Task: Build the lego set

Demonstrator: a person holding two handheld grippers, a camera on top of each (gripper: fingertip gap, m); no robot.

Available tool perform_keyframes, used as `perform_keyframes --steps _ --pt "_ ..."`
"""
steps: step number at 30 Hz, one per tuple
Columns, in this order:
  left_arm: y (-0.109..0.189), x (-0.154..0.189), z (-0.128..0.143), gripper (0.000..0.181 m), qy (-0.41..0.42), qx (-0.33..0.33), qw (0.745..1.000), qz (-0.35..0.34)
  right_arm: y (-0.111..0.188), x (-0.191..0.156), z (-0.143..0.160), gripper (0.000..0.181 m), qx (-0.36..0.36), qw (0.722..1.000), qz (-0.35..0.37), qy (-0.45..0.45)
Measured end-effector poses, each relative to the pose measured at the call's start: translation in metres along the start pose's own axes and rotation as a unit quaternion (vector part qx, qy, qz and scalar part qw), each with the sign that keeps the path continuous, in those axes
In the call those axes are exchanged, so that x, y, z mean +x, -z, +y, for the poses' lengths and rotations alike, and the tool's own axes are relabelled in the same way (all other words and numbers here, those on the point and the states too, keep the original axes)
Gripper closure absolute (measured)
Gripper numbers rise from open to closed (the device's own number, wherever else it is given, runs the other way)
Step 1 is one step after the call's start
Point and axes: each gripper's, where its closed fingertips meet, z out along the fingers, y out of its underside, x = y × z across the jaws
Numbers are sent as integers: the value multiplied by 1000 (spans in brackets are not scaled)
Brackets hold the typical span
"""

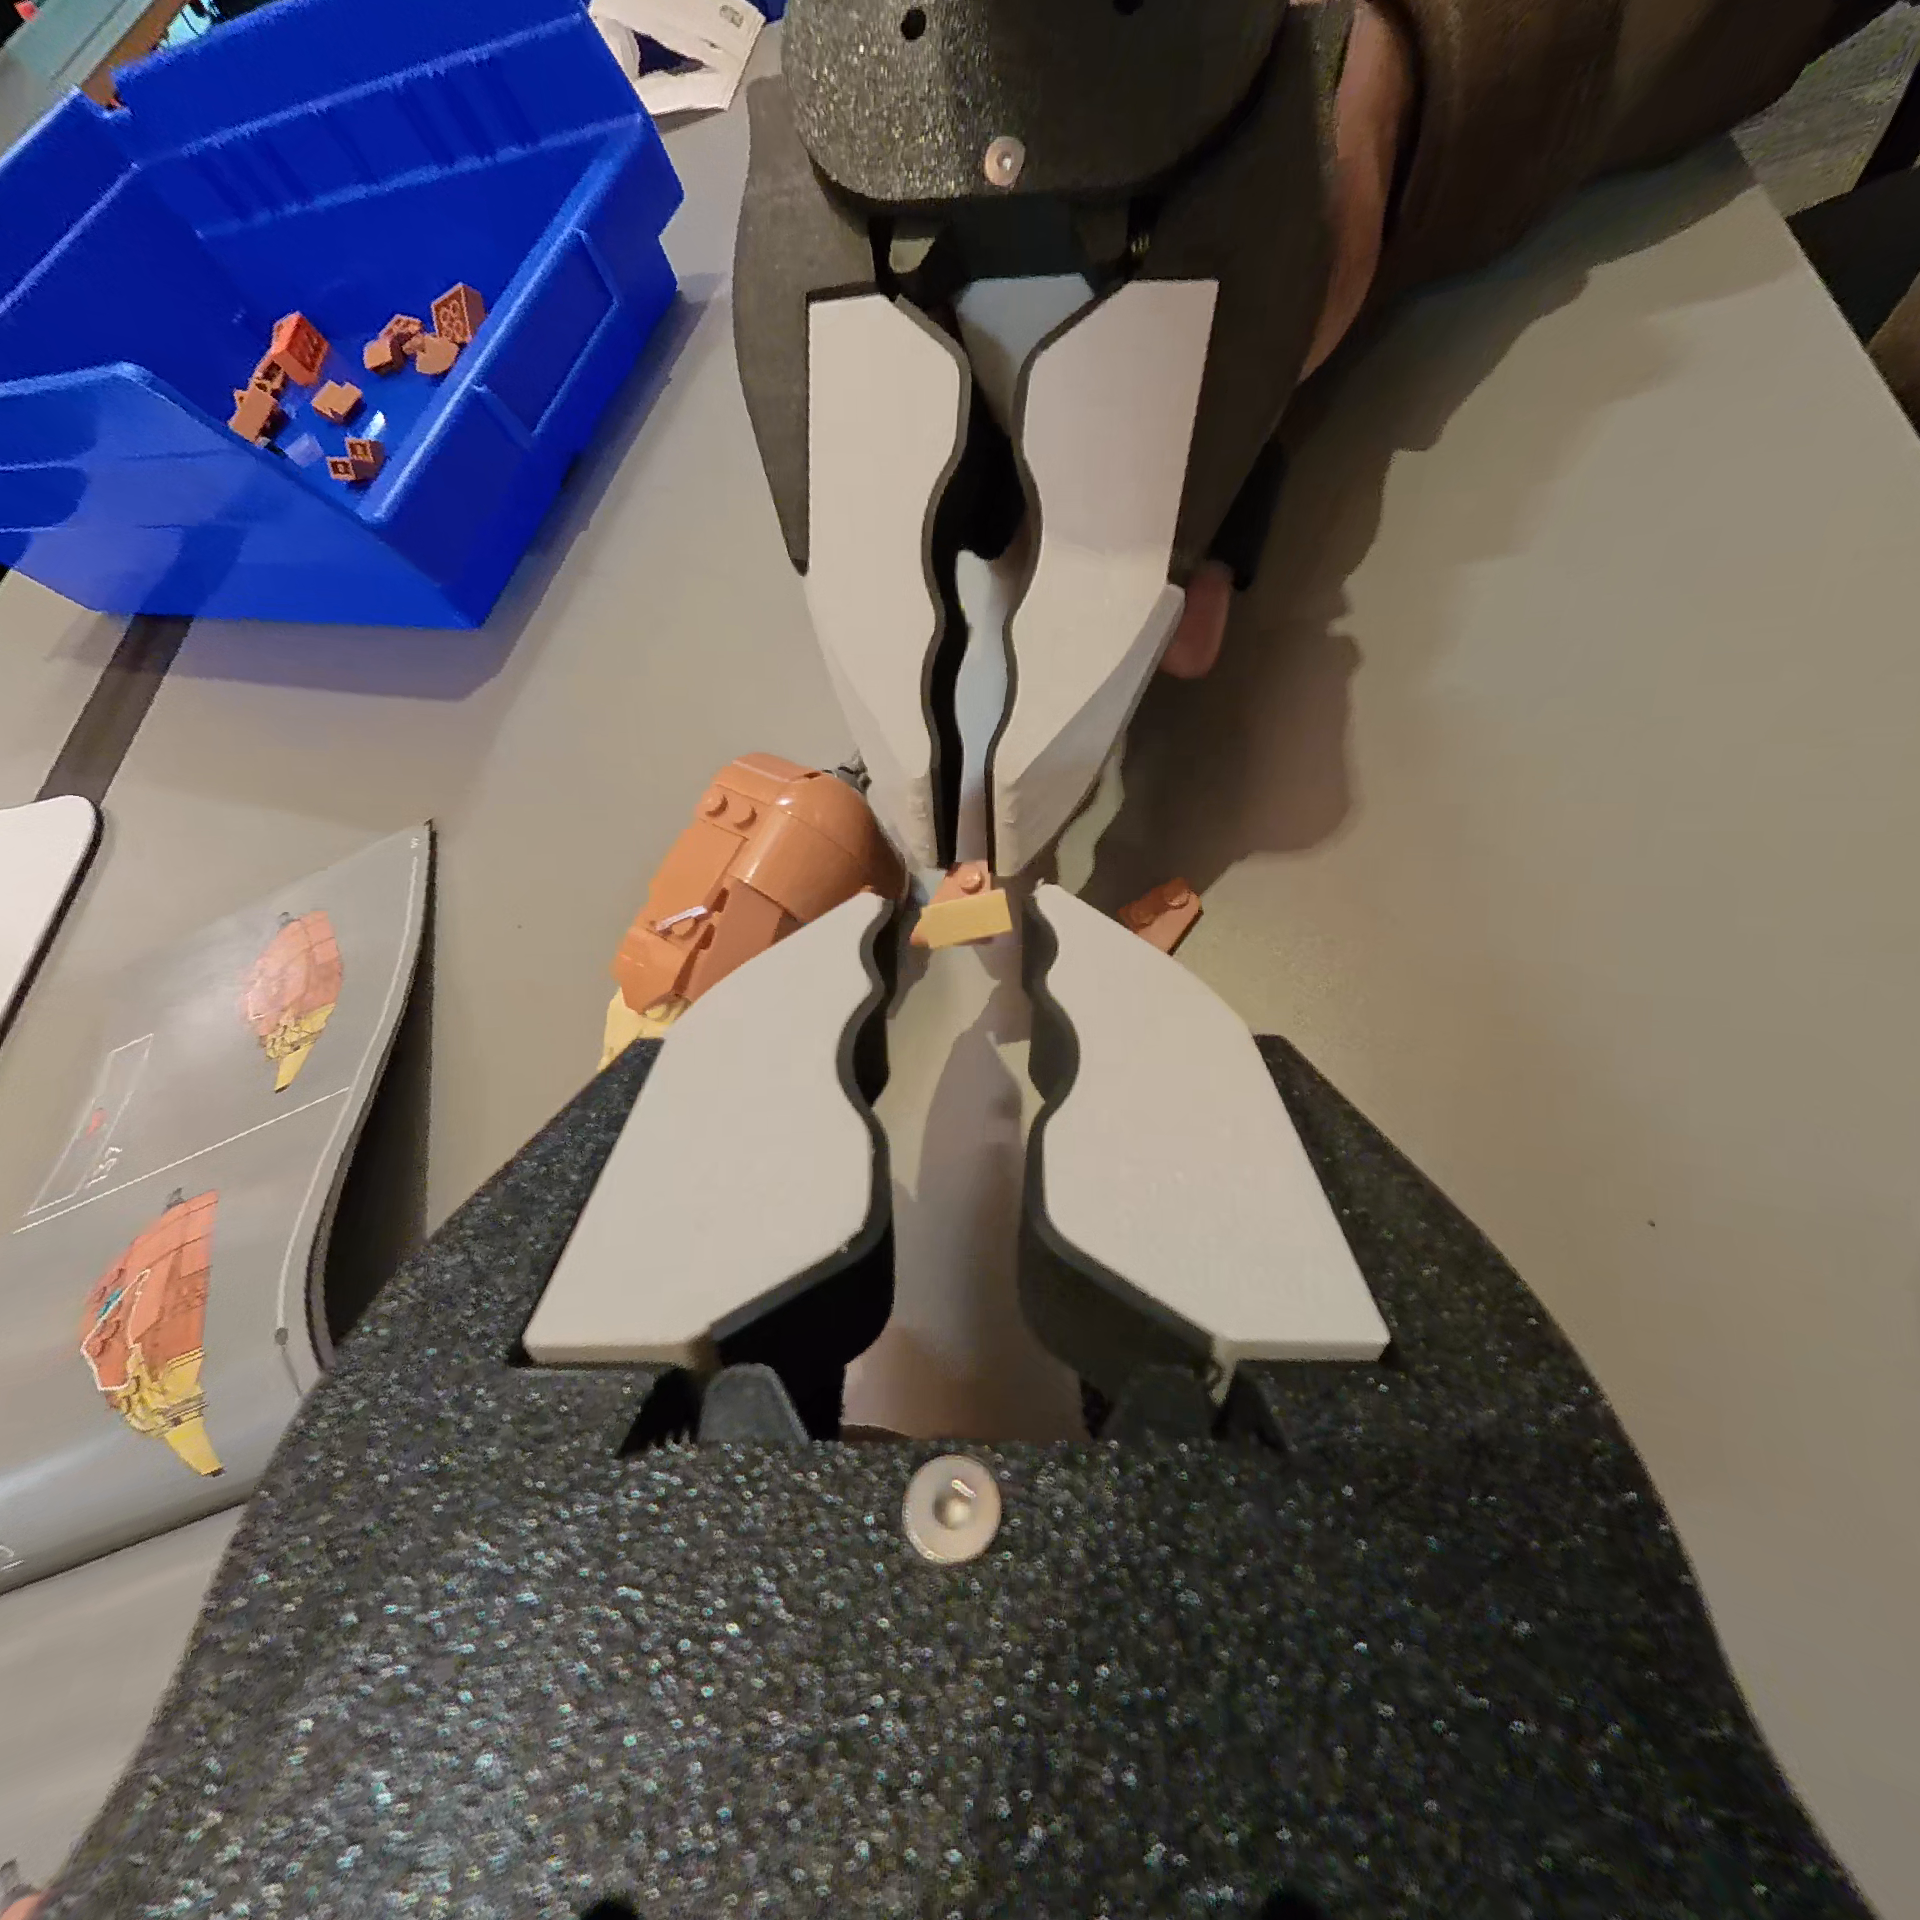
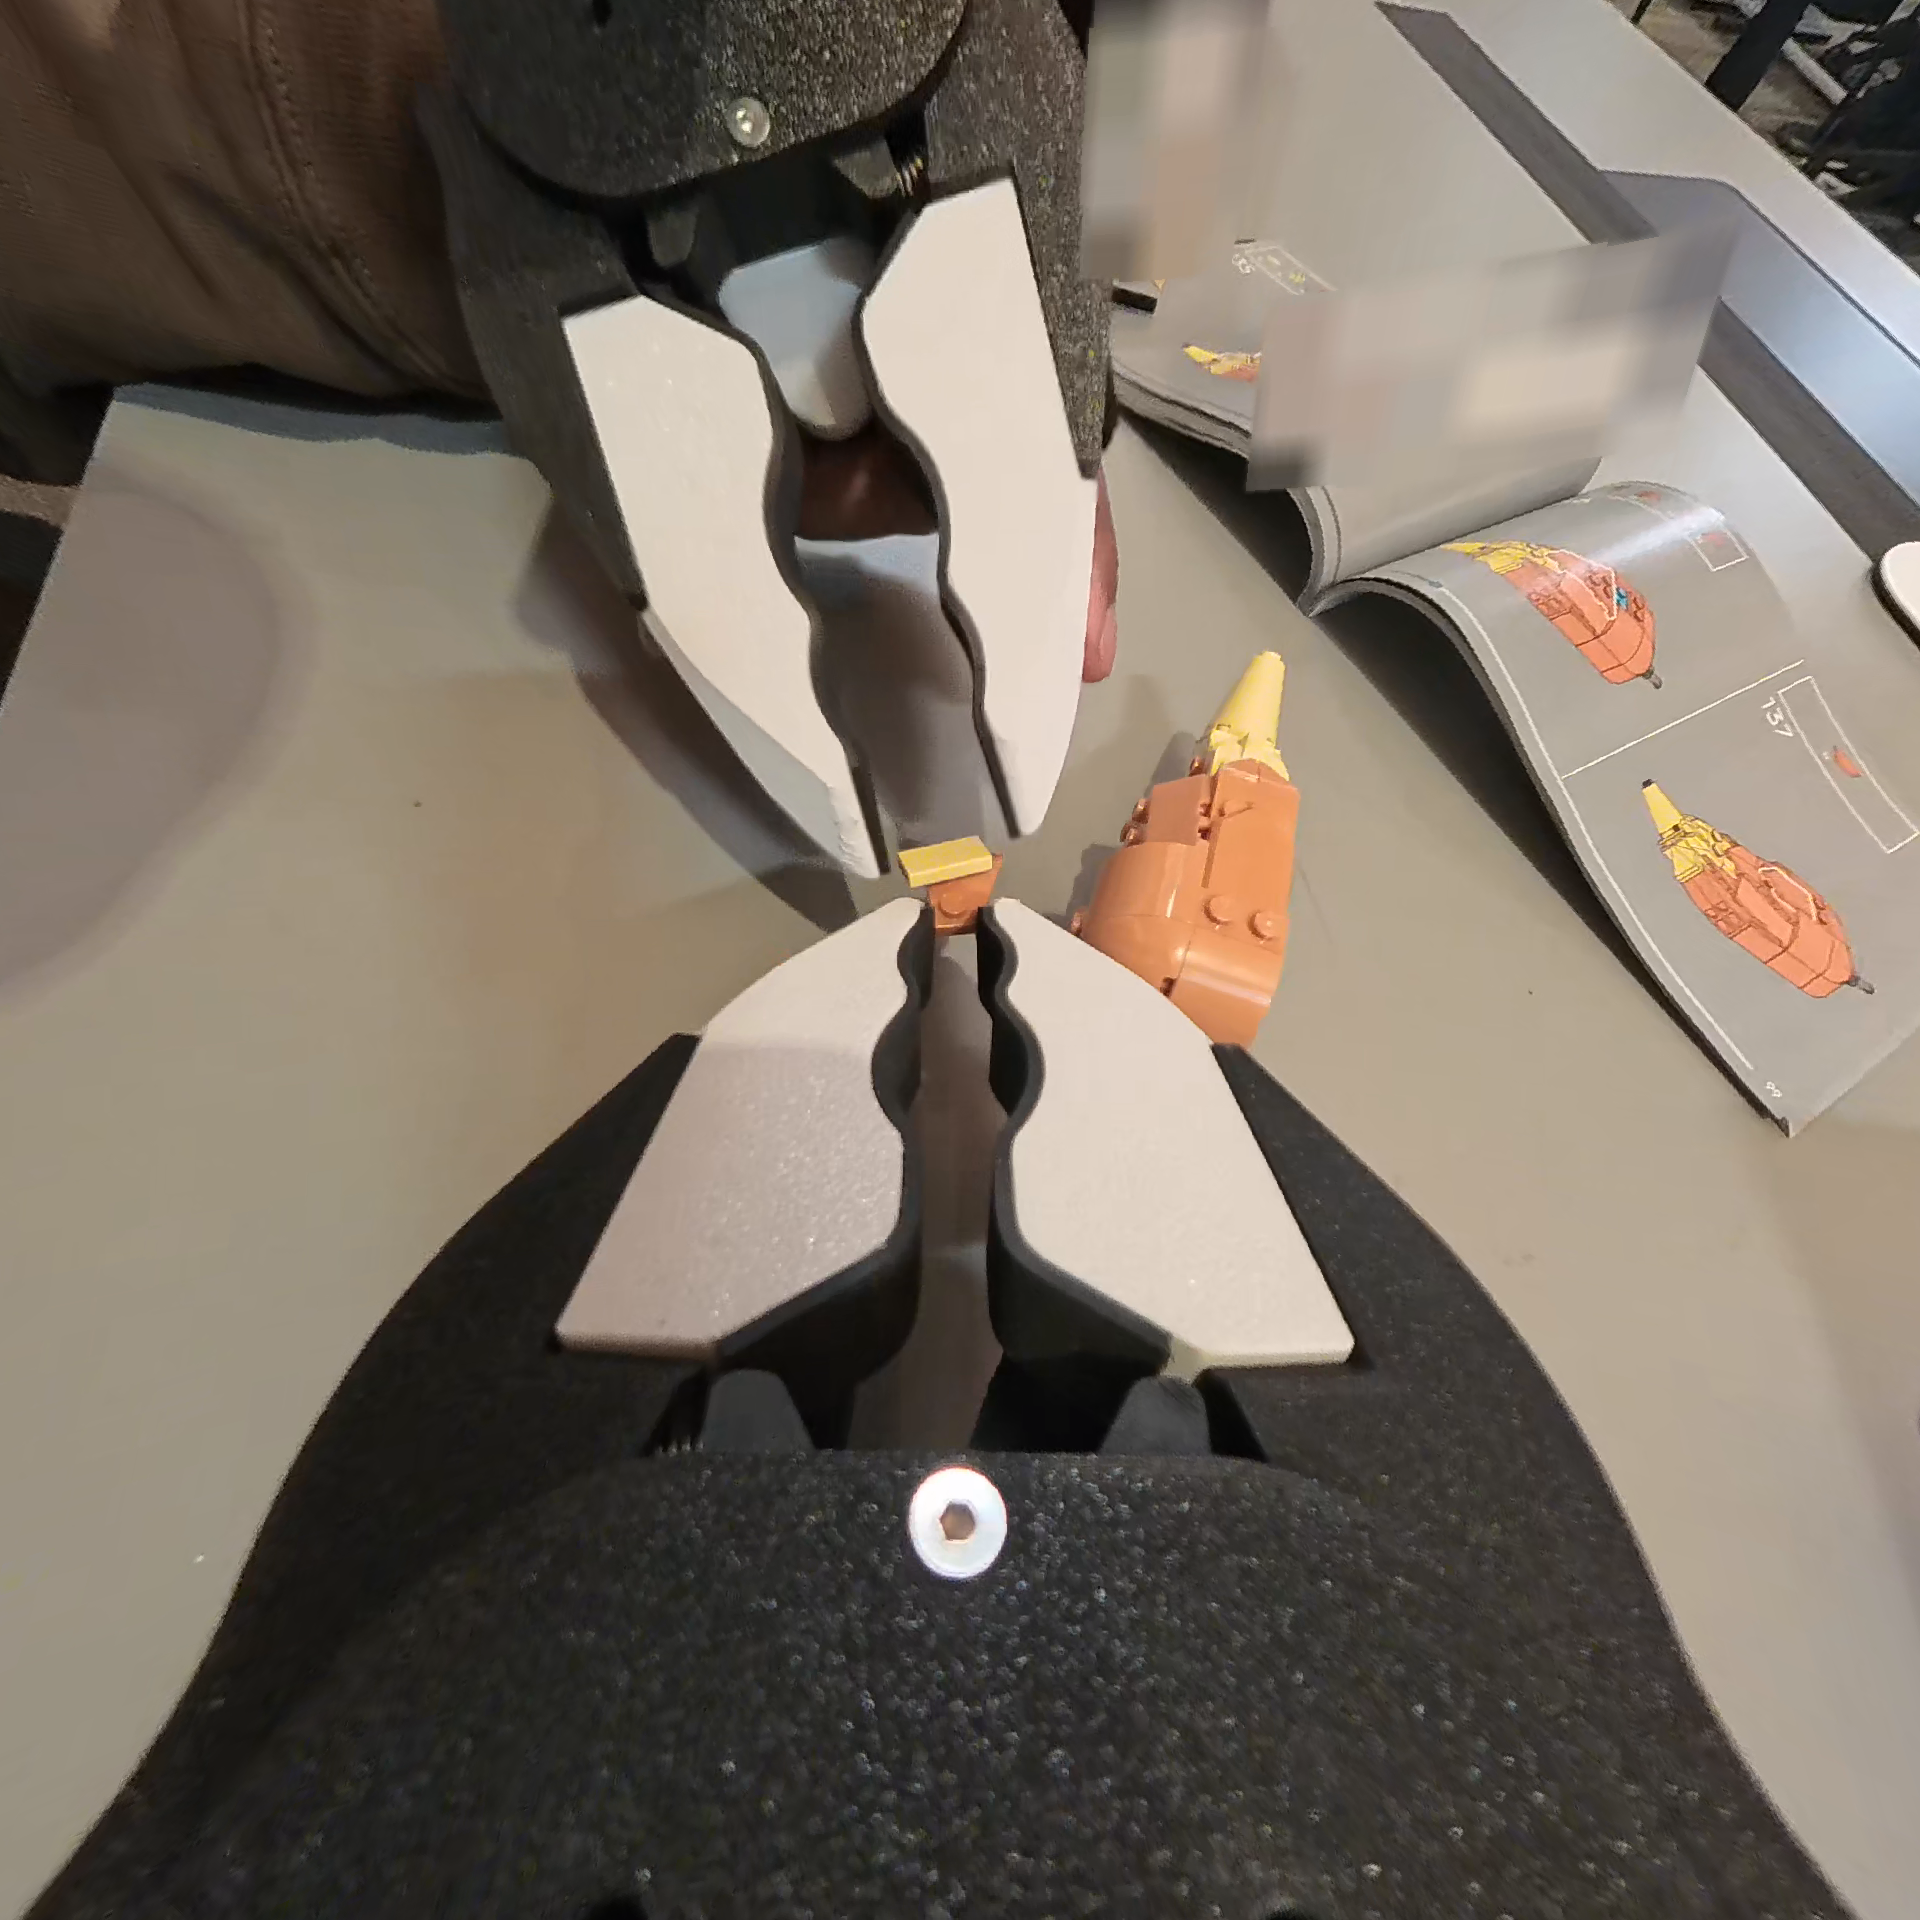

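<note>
The right gripper (image 2: 954, 914), nearly closed, pinches a small brown piece (image 2: 956, 902) while the left gripper (image 1: 961, 914), fingers narrowly parted, meets it with a tan tile (image 1: 964, 921) above the table, likely needing a square press together

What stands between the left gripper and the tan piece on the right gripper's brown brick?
Nothing visible does. The tan piece sits right at the open left gripper tips, against the small brown brick pinched by the right gripper. The partly built model lies off to the side.
</note>
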Motion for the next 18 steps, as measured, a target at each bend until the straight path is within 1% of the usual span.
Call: perform_keyframes --steps 1,6,10,14,18 --pt "2 -1 -1 158 -2 3 1000 -2 1 0 -1 173 3 1000 -1 -3" --pt "8 -5 -1 156 -25 14 999 -16 6 3 -5 173 27 999 -13 -30" --pt "6 -6 -1 155 -71 13 997 -38 11 5 -9 174 47 997 -26 -52" --pt "4 -11 -6 155 -138 20 987 -86 13 4 -11 174 57 996 -35 -57" --pt "5 -12 -12 157 -187 34 975 -113 14 2 -13 174 63 995 -46 -59"
